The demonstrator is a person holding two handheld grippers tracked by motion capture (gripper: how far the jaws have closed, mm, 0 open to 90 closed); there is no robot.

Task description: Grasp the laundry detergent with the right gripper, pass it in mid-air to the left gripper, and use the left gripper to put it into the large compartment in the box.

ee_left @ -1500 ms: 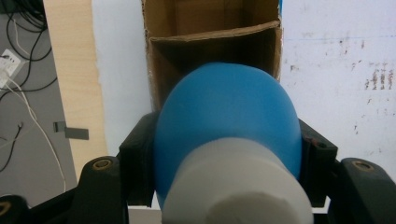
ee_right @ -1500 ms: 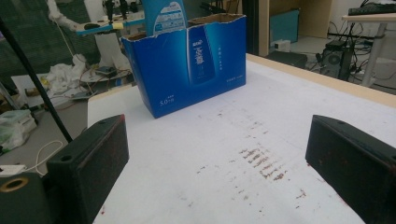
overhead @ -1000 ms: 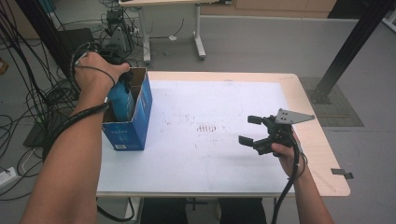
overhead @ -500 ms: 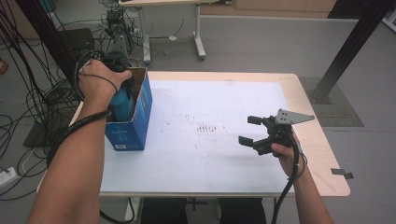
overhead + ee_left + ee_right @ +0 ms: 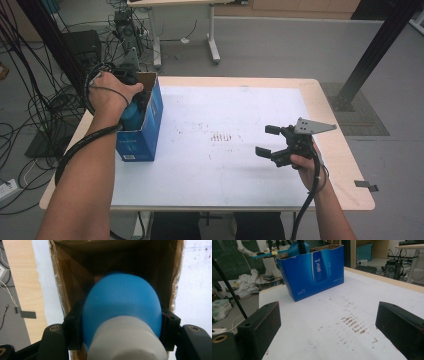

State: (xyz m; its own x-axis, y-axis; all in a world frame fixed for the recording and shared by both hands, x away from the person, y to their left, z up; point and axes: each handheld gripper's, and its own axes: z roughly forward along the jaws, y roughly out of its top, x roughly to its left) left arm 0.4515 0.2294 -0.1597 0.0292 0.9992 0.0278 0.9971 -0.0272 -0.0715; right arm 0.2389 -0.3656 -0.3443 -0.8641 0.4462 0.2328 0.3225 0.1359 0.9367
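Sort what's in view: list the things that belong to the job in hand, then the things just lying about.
In the job:
- blue bottle
- blue carton
- left gripper, shut on the bottle inside the carton

Lying about:
- right gripper, open and empty above the table
- cables on the floor

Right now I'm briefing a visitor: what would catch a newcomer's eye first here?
The blue box at the table's left edge, with the left claw shut on a blue bottle inside its open top. To the right, the right claw hovers open over the stained white tabletop.

Grey smooth floor (image 5: 280, 45), tangled black cables (image 5: 30, 107) at left, white-legged desk (image 5: 212, 35) behind, black diagonal post (image 5: 375, 47) at right.
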